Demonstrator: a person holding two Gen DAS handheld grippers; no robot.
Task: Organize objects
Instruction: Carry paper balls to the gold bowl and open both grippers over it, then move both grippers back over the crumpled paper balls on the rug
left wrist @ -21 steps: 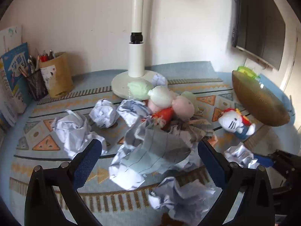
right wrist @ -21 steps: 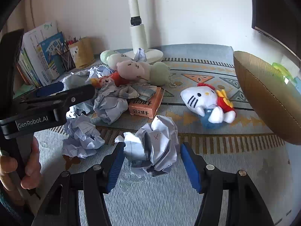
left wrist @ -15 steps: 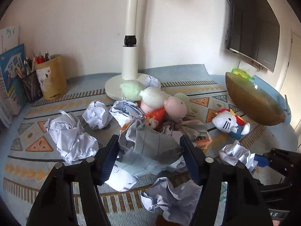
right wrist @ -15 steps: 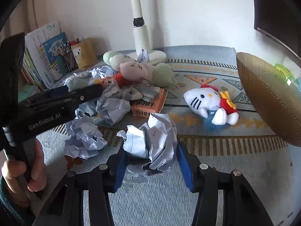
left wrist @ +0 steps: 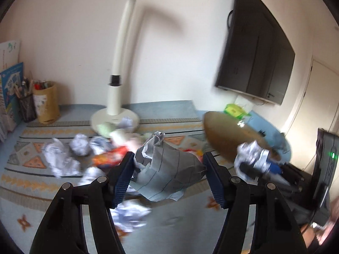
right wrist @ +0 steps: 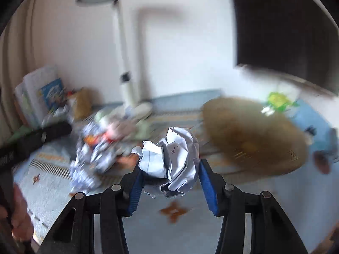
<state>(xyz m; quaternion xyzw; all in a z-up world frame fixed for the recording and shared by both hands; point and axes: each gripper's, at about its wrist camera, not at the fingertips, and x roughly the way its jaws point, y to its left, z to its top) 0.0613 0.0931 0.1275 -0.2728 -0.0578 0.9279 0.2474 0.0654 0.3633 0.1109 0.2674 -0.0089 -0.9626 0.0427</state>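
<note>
- a grey lined crumpled sheet (left wrist: 167, 169) sits pinched between the blue pads of the left gripper (left wrist: 168, 177), lifted clear of the patterned cloth (left wrist: 31, 190).
- a white crumpled paper ball (right wrist: 171, 163) is clamped between the pads of the right gripper (right wrist: 169, 182), also off the table.
- both tongs are partly closed, each squeezing its own wad.
- the brown woven bowl (right wrist: 254, 144) lies just to the right of the white ball.
- more paper balls (left wrist: 61, 160) and blurred soft toys lie near the lamp base (left wrist: 114, 118).
</note>
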